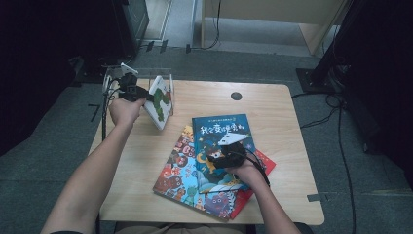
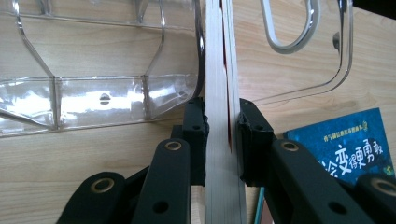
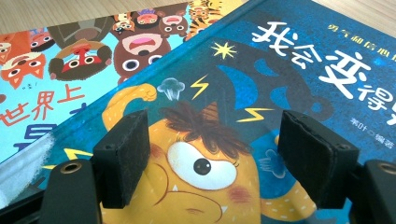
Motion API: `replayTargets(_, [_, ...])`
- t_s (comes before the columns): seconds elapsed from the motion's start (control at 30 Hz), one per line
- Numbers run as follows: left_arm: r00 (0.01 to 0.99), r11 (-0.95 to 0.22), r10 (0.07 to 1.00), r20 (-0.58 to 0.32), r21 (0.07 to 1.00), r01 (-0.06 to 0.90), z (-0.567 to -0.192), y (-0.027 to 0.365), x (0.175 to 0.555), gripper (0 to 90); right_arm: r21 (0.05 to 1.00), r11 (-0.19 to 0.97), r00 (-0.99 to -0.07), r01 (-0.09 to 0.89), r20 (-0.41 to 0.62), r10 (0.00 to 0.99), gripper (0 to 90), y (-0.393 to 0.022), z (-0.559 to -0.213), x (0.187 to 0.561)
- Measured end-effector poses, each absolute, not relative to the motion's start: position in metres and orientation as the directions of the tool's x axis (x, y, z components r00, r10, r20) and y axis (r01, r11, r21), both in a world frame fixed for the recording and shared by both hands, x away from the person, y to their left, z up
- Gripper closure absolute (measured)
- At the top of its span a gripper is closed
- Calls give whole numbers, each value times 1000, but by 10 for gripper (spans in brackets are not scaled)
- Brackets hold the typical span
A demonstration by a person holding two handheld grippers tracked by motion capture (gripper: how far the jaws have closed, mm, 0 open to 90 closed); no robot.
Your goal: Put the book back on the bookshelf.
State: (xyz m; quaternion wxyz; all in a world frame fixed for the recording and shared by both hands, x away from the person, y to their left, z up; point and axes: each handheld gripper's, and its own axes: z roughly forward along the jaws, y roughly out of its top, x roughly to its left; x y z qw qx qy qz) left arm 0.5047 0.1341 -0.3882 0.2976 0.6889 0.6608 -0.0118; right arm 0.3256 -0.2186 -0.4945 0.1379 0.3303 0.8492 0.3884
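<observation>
Two risks. High view: your left tongs hold the white book upright at the bench's far-left corner by the clear rack; tilt it and it tips over. Left gripper view: pads clamp the book's edge, rack wall just beside; may snag on entry. Right gripper view: right tongs spread wide, empty, over the blue book; a push could slide the stack twd the near edge.

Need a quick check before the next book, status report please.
Left hand-held gripper shut on white book at clear rack. Right hand-held gripper open over blue book.
</observation>
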Motion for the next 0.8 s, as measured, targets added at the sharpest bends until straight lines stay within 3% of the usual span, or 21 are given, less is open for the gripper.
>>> replayTargets(0.53, [155, -39, 893, -422, 272, 962, -398, 131, 508, 752, 751, 480, -744, 454, 22, 668, 253, -219, -495, 326])
replayTargets(0.8, [113, -10, 881, -460, 220, 975, -401, 132, 511, 764, 751, 480, -744, 454, 22, 668, 253, -219, -495, 326])
